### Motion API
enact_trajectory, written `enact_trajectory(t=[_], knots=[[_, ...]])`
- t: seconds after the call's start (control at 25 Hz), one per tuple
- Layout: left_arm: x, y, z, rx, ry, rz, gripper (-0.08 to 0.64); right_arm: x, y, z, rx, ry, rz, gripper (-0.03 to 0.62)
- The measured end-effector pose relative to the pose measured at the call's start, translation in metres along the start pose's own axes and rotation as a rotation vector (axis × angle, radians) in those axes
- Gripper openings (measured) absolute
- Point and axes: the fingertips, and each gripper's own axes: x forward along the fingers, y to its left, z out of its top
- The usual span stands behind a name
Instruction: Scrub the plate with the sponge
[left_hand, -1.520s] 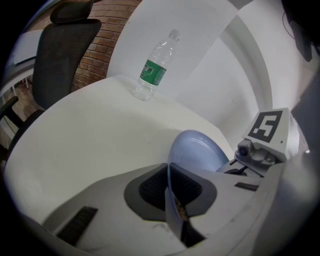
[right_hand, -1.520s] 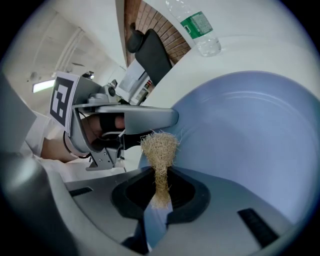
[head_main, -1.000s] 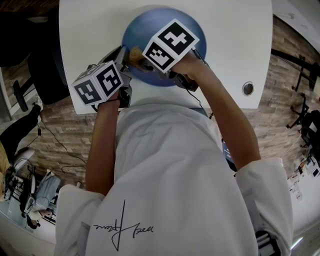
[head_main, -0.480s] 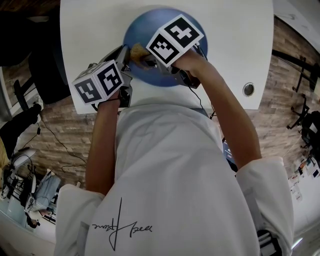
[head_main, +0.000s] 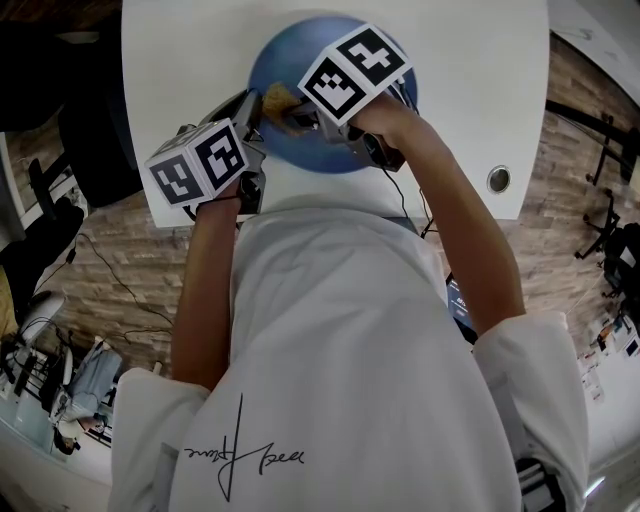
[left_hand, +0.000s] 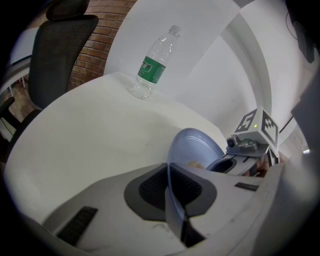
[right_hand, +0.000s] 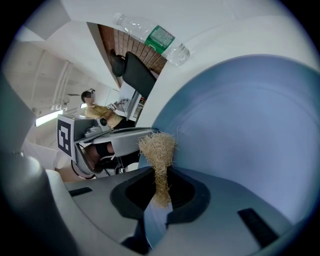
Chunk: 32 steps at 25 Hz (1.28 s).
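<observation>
Left gripper view shows the left gripper (left_hand: 172, 200) clenched on the rim of the blue plate (left_hand: 195, 147). The thin edge runs straight down the slot between its fingers, with one pad on each face of the rim. This grip looks meant as an anchor, so the plate neither slides nor spins on the white table (head_main: 180, 60) while the other hand works. Whether the pinched edge is lifted off the table cannot be told. In the right gripper view the right gripper (right_hand: 160, 192) is closed tight on the sponge (right_hand: 158, 150), a tan, fibrous tuft. Its narrow end is squeezed between the pads and its frayed head flares out just beyond the fingertips. Holding it by the tail this way probably lets the fibres, not the hard jaws, meet the plate. The head of the sponge sits over the part of the plate nearest the left gripper's fingers, just beside them. Contact with the surface looks likely but cannot be confirmed. The broad blue face spreads away past the right fingertips, so most of the plate lies within reach of a sweep. A clear plastic bottle (left_hand: 154, 65) stands well beyond both sets of fingers, near the table's far edge and clear of the scrubbing.
</observation>
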Motion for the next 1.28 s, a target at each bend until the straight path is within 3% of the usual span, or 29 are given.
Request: enact_trajectory(t=[0.76, 1.28], knots=[[0.0, -0.001, -0.001, 0.007, 0.005, -0.003, 0.015, -0.01, -0.008, 0.013, 0.049, -0.035, 0.044, 0.043], [0.0, -0.001, 0.0, 0.009, 0.004, 0.0, 0.015, -0.031, -0.026, 0.045, 0.184, -0.185, 0.059, 0.042]])
